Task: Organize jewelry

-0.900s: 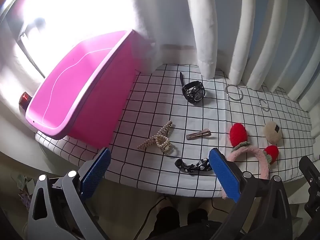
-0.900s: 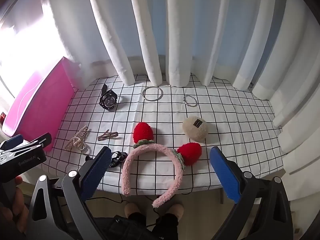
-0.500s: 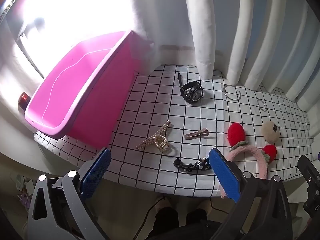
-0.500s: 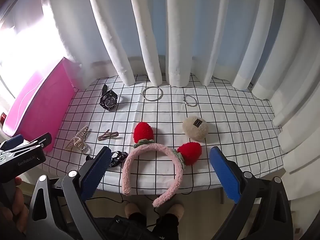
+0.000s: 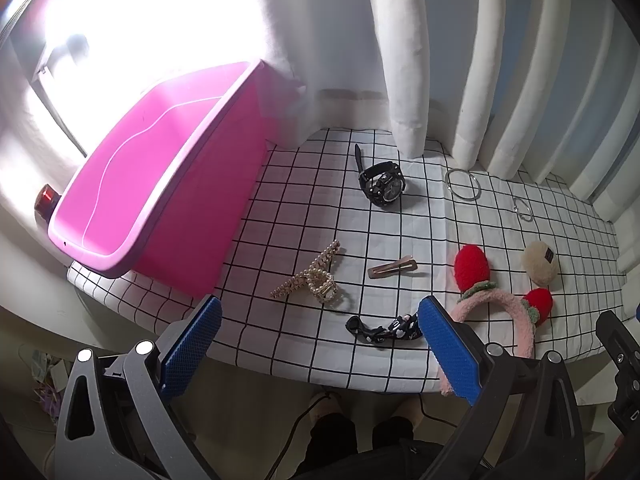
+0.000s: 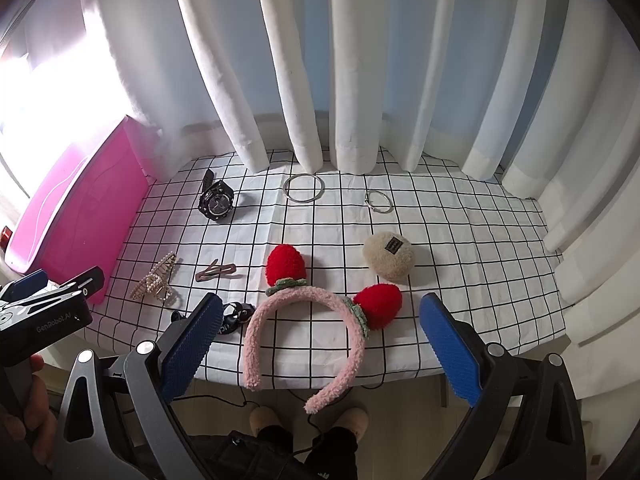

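- Jewelry pieces are lying scattered on the checked worktop (image 6: 460,240), and we are holding both tongs gaping wide and empty, back off its near edge.
- We are hovering the right tongs (image 6: 318,330) over the pink headband (image 6: 304,320); its arch is sitting between the two blue pads, its open ends pointing back at us and overhanging the edge, its red ears pointing away.
- We are keeping the left tongs (image 5: 320,338) just short of the black hair tie (image 5: 384,330), which is lying crosswise near the edge, close to the right pad.
- Slightly farther, the pearl claw clip (image 5: 312,280) is running diagonally, its long axis slanting away to the right, and it is lying almost straight ahead of the left tongs, so we are judging the left hand nearer.
- Beyond it, the flat hair clip (image 5: 392,269) is lying nearly crosswise.
- Off to the right, the beige puff (image 6: 388,256) is resting apart from the headband.
- Farthest, the black watch (image 5: 382,184), large bangle (image 6: 304,193) and small ring (image 6: 378,202) are lining up by the curtain.
- Left of everything, the pink bin (image 5: 132,184) is standing open, nearest the left tongs.
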`<state>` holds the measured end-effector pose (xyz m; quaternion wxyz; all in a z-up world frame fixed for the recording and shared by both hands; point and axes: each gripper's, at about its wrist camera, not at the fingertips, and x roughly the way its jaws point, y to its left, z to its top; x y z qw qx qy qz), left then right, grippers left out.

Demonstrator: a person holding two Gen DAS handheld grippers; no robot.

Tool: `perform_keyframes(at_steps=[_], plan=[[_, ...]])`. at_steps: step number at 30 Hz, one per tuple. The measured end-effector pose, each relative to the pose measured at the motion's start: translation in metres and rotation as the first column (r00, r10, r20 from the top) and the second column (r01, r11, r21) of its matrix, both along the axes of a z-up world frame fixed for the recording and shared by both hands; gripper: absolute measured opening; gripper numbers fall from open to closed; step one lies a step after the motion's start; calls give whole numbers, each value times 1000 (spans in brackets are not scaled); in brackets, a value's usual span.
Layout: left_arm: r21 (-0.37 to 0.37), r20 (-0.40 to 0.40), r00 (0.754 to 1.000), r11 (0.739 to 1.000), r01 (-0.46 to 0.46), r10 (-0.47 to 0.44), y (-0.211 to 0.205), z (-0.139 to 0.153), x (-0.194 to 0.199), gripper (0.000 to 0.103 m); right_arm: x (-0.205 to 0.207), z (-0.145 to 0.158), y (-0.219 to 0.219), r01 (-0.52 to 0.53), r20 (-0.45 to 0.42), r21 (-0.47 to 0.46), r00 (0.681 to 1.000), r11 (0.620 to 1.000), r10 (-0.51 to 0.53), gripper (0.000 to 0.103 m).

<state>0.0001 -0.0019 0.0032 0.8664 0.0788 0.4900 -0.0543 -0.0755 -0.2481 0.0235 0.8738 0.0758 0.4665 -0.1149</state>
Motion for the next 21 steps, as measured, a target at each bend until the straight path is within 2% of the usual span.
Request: perform_keyframes(at_steps=[21], plan=[[-10,1,1000,1000,-6,6,2,2,3,97,6,-3,1,-5,-5,9,1000,1000,5,94]])
